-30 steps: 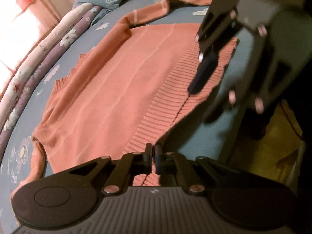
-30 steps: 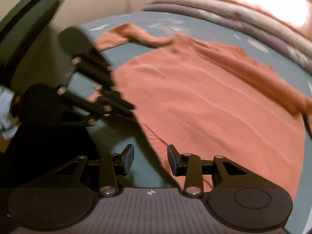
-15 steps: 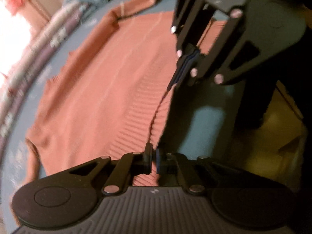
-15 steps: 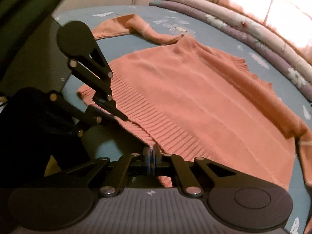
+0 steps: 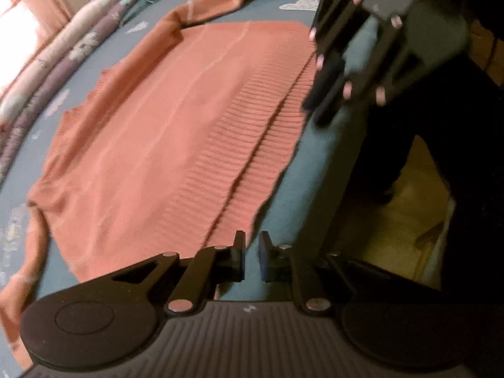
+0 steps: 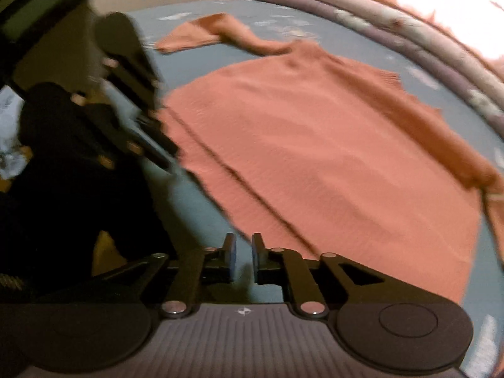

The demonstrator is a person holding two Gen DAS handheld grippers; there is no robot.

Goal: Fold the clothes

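The bed (image 5: 315, 163) fills most of both views, its blue printed sheet smooth and flat; a strip of bare sheet runs along the near edge, at lower centre of the left wrist view, before it drops to the yellowish floor (image 5: 393, 220) at lower right. Rolled floral bedding (image 5: 63, 63) lines the far side, upper left in that view and upper right in the other.

Spread flat across the sheet lies the salmon knitted sweater (image 5: 163, 132) — fine plain knit over the body, a broad ribbed hem (image 5: 252, 157) along the edge nearest the bed's side. One sleeve (image 6: 220, 31) trails off toward the upper centre of the right wrist view.

The left tongs (image 5: 251, 256) sit at the bottom of their own view, opening, a narrow gap showing only blue sheet between them — the hem's corner just beside the left pad. The right tongs (image 6: 243, 258) are likewise opening with nothing between them, just off the hem's edge.
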